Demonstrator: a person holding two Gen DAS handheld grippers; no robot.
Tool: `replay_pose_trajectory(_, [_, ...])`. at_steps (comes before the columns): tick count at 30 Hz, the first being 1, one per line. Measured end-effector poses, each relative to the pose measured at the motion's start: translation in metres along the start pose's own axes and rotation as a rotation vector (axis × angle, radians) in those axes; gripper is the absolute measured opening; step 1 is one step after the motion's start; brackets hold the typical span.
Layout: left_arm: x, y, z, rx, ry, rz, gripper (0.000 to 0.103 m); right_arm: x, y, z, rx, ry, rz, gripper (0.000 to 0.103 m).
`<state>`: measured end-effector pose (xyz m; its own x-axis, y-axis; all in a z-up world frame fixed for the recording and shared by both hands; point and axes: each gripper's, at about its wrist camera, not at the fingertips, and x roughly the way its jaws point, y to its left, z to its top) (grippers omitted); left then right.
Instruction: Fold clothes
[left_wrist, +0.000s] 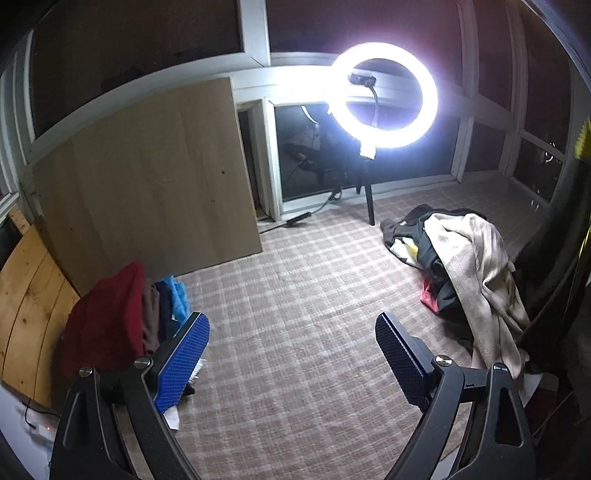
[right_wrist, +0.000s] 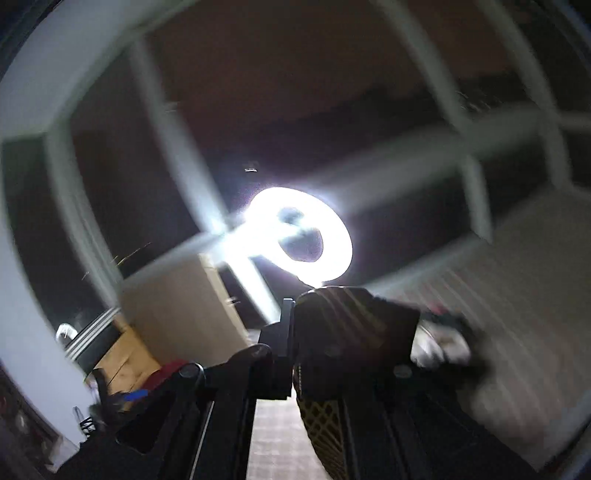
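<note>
Left wrist view: I see the left gripper (left_wrist: 291, 354) with its fingers spread wide, nothing between the blue-textured pads (left_wrist: 184, 363). It hangs above a checked floor covering (left_wrist: 295, 295). At the near left, a stack of folded clothes (left_wrist: 122, 317) stands on the floor, red on the outside with brown, dark and light-blue layers beside it; the left pad sits just in front of it from this angle. At the right, a loose heap of unfolded clothes (left_wrist: 454, 266) lies on the floor, a beige garment (left_wrist: 480, 266) draped over dark items, with a red piece showing at its near-left edge. Against the far wall, a lit ring light (left_wrist: 384, 96) stands on a dark tripod in front of dark window panes. A large wooden panel (left_wrist: 147, 184) leans at the far left.

Right wrist view: This picture is heavily motion-blurred. I see the right gripper (right_wrist: 291, 350) with its fingers drawn close together and a dark garment (right_wrist: 354, 332) bunched at and over the right finger; I read this as a grip on the cloth, though the blur hides the contact line. A white patch (right_wrist: 439, 350) shows at the right of the dark garment; I cannot tell what it is. The ring light (right_wrist: 299, 236) glows beyond the fingers. The wooden panel (right_wrist: 177, 306) and the red of the folded stack (right_wrist: 166, 373) show at the near left.
</note>
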<state>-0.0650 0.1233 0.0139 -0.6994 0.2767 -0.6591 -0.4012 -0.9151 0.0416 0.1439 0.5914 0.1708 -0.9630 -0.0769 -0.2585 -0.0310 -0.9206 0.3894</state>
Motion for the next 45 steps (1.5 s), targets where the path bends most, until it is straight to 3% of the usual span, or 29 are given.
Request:
replay_pose_trajectory(3, [-0.01, 0.019, -0.006, -0.029, -0.015, 0.022, 0.091, 0.036, 0.065, 0.016, -0.084, 0.042, 0.134, 0.002])
replay_pose_trajectory(6, [-0.021, 0.039, -0.012, -0.058, -0.029, 0.043, 0.092, 0.101, 0.13, 0.011, -0.192, 0.143, 0.21, 0.002])
replay_pose_trajectory(9, [-0.032, 0.063, -0.022, -0.092, -0.037, 0.073, 0.092, 0.19, 0.175, -0.022, -0.217, 0.347, 0.294, 0.004])
replay_pose_trajectory(10, [-0.033, 0.071, -0.026, -0.1, -0.033, 0.085, 0.092, 0.231, 0.185, -0.047, -0.208, 0.461, 0.309, 0.005])
replay_pose_trajectory(11, [-0.035, 0.08, -0.032, -0.108, -0.026, 0.102, 0.092, 0.266, 0.193, -0.071, -0.202, 0.566, 0.32, 0.014])
replay_pose_trajectory(13, [-0.034, 0.096, -0.042, -0.119, -0.002, 0.126, 0.092, 0.305, 0.2, -0.112, -0.205, 0.705, 0.288, 0.02])
replay_pose_trajectory(15, [-0.028, 0.11, -0.051, -0.125, 0.032, 0.141, 0.092, 0.325, 0.196, -0.143, -0.222, 0.756, 0.224, 0.021])
replay_pose_trajectory(16, [-0.025, 0.117, -0.055, -0.128, 0.049, 0.148, 0.092, 0.323, 0.188, -0.15, -0.226, 0.742, 0.207, 0.022])
replay_pose_trajectory(17, [-0.018, 0.119, -0.058, -0.125, 0.065, 0.139, 0.092, 0.318, 0.179, -0.151, -0.226, 0.723, 0.184, 0.033])
replay_pose_trajectory(18, [-0.012, 0.12, -0.06, -0.121, 0.082, 0.129, 0.092, 0.314, 0.17, -0.151, -0.227, 0.699, 0.146, 0.052])
replay_pose_trajectory(20, [0.014, 0.106, -0.059, -0.087, 0.114, 0.083, 0.092, 0.295, 0.141, -0.153, -0.224, 0.646, 0.056, 0.067])
replay_pose_trajectory(24, [0.066, 0.076, -0.055, -0.016, 0.177, -0.009, 0.092, 0.258, 0.075, -0.171, -0.275, 0.63, -0.188, 0.067])
replay_pose_trajectory(26, [0.092, 0.061, -0.054, 0.019, 0.209, -0.055, 0.092, 0.246, 0.036, -0.186, -0.268, 0.67, -0.281, 0.067])
replay_pose_trajectory(29, [0.132, 0.042, -0.047, 0.08, 0.23, -0.077, 0.092, 0.229, 0.0, -0.205, -0.242, 0.695, -0.284, 0.067])
replay_pose_trajectory(32, [0.147, 0.035, -0.043, 0.083, 0.257, -0.07, 0.088, 0.218, -0.003, -0.226, -0.266, 0.726, -0.183, 0.067])
replay_pose_trajectory(38, [0.175, 0.022, -0.035, 0.088, 0.31, -0.057, 0.086, 0.222, 0.015, -0.29, -0.485, 0.88, -0.027, 0.067])
replay_pose_trajectory(41, [0.185, 0.017, -0.031, 0.089, 0.329, -0.048, 0.086, 0.243, 0.01, -0.317, -0.613, 0.965, -0.079, 0.067])
replay_pose_trajectory(43, [0.185, 0.014, -0.031, 0.086, 0.33, -0.039, 0.086, 0.258, 0.001, -0.324, -0.625, 0.998, -0.119, 0.067])
replay_pose_trajectory(44, [0.187, 0.014, -0.031, 0.086, 0.333, -0.039, 0.086, 0.265, -0.003, -0.326, -0.619, 1.011, -0.131, 0.063])
replay_pose_trajectory(45, [0.188, 0.013, -0.032, 0.086, 0.336, -0.038, 0.086, 0.269, -0.007, -0.32, -0.565, 1.007, -0.104, 0.031])
